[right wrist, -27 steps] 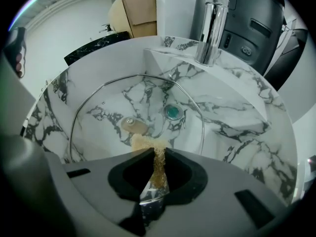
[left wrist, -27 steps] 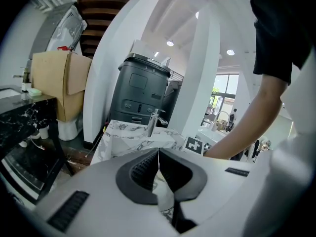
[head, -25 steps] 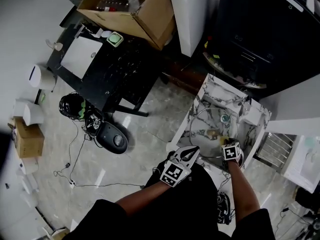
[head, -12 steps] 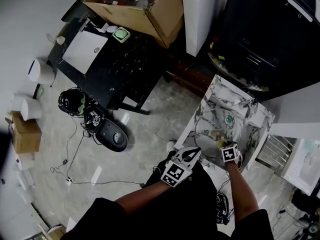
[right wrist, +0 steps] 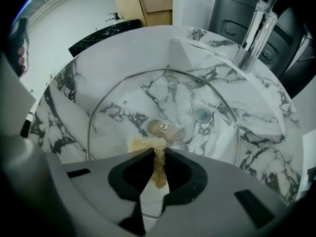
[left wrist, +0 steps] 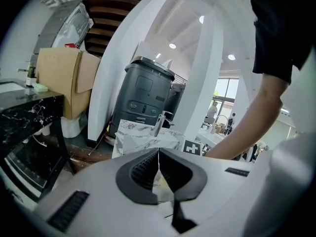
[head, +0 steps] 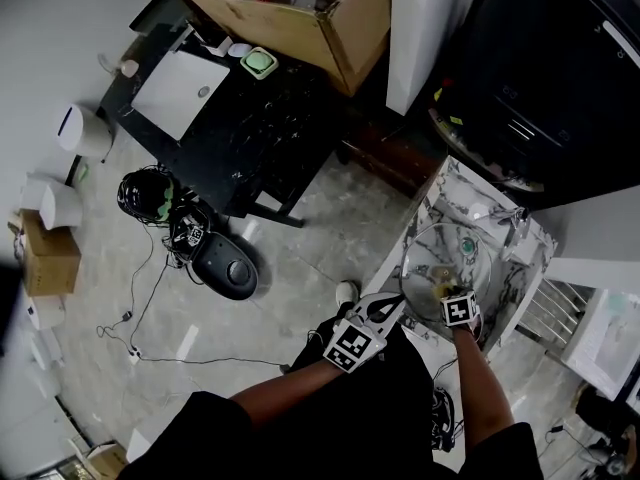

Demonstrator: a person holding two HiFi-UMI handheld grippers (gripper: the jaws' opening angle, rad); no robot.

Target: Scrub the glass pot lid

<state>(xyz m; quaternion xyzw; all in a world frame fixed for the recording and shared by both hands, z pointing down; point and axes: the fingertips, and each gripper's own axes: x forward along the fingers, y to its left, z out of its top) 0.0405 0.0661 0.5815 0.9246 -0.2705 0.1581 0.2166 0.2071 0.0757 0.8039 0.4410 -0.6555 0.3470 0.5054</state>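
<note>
Marble sink (right wrist: 74,83) holding glass pot lid (right wrist: 143,95), faucet (right wrist: 254,31) standing behind.
Right claw (right wrist: 158,157) is pinching scrub pad (right wrist: 143,143); left claw (left wrist: 158,157) pressed together.

The glass pot lid (right wrist: 163,127) was clear and glossy, with a thin metal rim; the sink (right wrist: 74,83) was polished veined marble; my scrubber (right wrist: 148,144) looked rough and fibrous; the tap (right wrist: 254,33) was shiny metal.

The right claw (head: 447,290), gripping its sponge (head: 439,287), has slid leftward along the glass pot lid's (head: 446,253) near edge.
</note>
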